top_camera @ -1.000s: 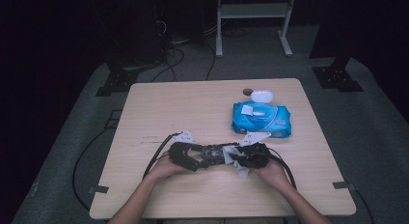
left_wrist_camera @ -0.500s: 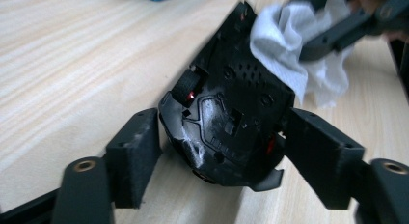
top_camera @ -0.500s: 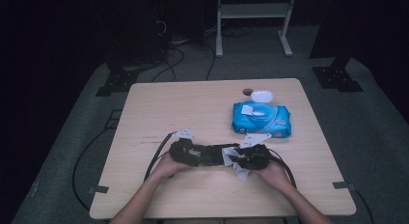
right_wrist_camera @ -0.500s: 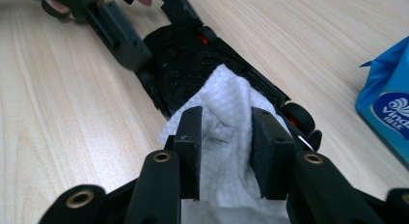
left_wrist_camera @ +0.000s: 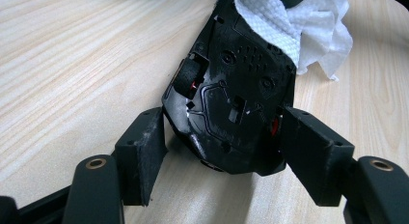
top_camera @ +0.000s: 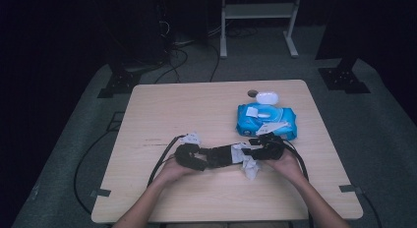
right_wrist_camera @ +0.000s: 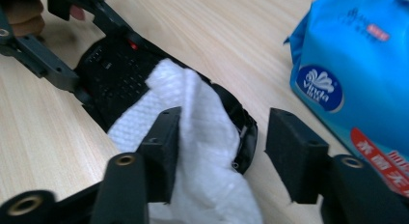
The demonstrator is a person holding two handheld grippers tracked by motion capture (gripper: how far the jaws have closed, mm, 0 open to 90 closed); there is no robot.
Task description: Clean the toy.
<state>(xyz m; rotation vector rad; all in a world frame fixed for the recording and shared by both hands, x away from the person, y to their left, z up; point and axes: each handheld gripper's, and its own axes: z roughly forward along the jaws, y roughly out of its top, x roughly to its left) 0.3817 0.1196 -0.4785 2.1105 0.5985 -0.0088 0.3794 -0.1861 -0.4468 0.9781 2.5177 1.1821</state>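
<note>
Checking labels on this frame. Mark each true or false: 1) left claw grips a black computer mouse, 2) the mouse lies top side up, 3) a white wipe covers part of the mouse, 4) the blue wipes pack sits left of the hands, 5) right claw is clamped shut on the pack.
1) True: the left claw has its jaws against both sides of the black mouse.
2) False: its underside faces up.
3) True: the white wipe is draped over one end.
4) False: the blue wipes pack lies beyond the right hand.
5) False: the right claw is open, apart from the pack, one jaw on the wipe.
</note>
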